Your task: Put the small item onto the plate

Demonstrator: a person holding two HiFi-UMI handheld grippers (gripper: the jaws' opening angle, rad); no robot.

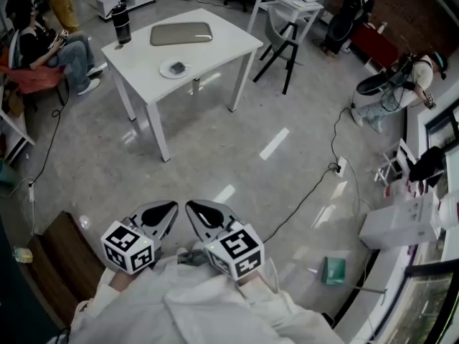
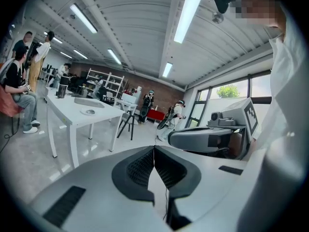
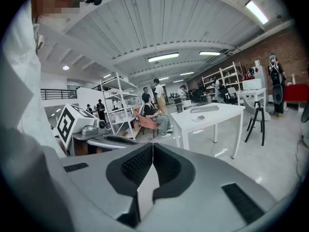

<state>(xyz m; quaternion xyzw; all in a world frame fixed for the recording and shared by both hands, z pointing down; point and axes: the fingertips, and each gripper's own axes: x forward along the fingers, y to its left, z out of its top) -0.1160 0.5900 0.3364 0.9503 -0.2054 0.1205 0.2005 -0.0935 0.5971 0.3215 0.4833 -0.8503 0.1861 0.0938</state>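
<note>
Two grippers, both held low and close to the body, above the white sleeves [image 1: 215, 307].

- Left gripper [image 1: 161, 217]: jaws together, ribbed pads meeting along one line in its own view. Nothing between them.
- Right gripper [image 1: 206, 216]: the same, jaws pressed together and empty.
- The two sit side by side, tips leaning toward each other without touching. Marker cubes [image 1: 129, 248] face up at the near end.

Both grippers are over grey floor [image 1: 215, 149], well apart from the table [image 1: 215, 49].

Table: white, four legs, upper left of the head view. On it:
- Plate [image 1: 166, 72], near the front edge, pale and round.
- Item [image 1: 178, 67], small and dark, lying on the plate. Too small to tell what it is.
- Tray [image 1: 181, 33], grey with rounded corners, behind the plate and apart from it.
- Bottle [image 1: 121, 24], dark and upright, at the left corner.

Both gripper views look out at the same table from the side. The plate shows on top as a thin disc, and the item is only a dark speck.

Surroundings: a seated person [image 1: 43, 49] is left of the table. A black stool [image 1: 287, 45] stands to its right. A cable [image 1: 308, 192] runs across the floor, and a teal box [image 1: 333, 269] lies at lower right.
</note>
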